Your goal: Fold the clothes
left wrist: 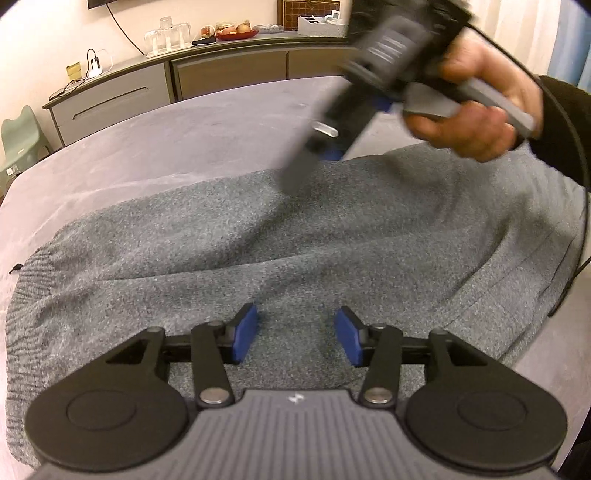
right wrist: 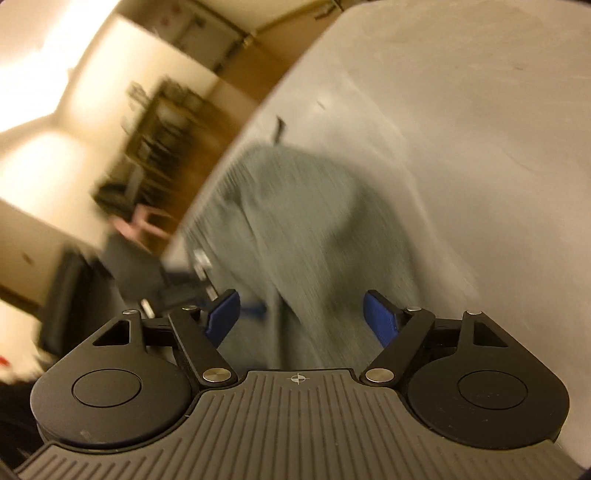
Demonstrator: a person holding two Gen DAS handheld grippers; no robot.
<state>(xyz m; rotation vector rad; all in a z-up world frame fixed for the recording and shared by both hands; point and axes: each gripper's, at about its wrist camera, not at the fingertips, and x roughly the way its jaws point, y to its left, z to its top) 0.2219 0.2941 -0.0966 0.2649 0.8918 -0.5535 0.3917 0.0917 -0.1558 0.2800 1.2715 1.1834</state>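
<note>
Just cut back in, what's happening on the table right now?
A person is folding a grey knitted garment spread on a table covered in pale purple cloth, with a handheld gripper in each hand. The left gripper hovers low over the near part of the knit, its blue pads apart and gripping nothing. The right gripper is also open and empty; the left wrist view shows it, blurred, above the garment's far edge, held in the person's hand.

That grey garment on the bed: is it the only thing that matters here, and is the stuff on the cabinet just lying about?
In use: garment, left claw, right claw.
Lying about: glasses, fruit bowl, green chair.
</note>
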